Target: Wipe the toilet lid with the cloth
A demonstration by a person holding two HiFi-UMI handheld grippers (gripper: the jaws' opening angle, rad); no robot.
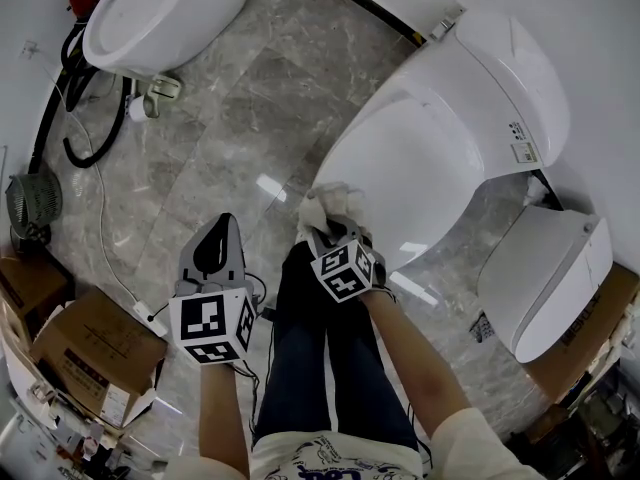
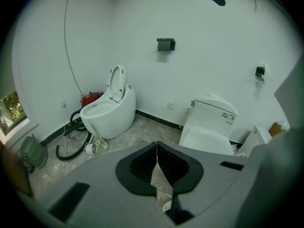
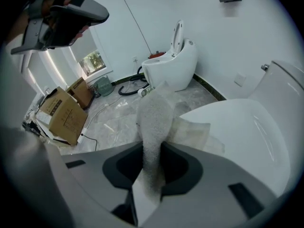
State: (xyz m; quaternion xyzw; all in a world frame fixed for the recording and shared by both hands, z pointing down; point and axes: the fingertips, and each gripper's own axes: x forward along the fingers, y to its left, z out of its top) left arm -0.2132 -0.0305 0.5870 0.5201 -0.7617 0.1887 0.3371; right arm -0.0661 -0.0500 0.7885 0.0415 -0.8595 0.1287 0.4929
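The right gripper [image 1: 333, 226] had its jaws clamped on the pale cloth [image 1: 330, 204], bunched right at the front edge of the closed toilet lid [image 1: 420, 158]. That cloth looked soft, light and floppy, so a pinch on a gathered fold seemed best, leaving loose fabric to lie flat. The left gripper [image 1: 214, 251], well off the lid's front, had its jaws together on nothing.

Looks like a toilet storeroom or showroom rather than a home bathroom; on the grey marble floor [image 1: 230, 118] stand a closed toilet [image 1: 440, 138] at centre right, an open toilet [image 1: 165, 13] at upper left, a third toilet [image 1: 545, 278] at lower right; cardboard boxes [image 1: 95, 353] crowd the lower left.
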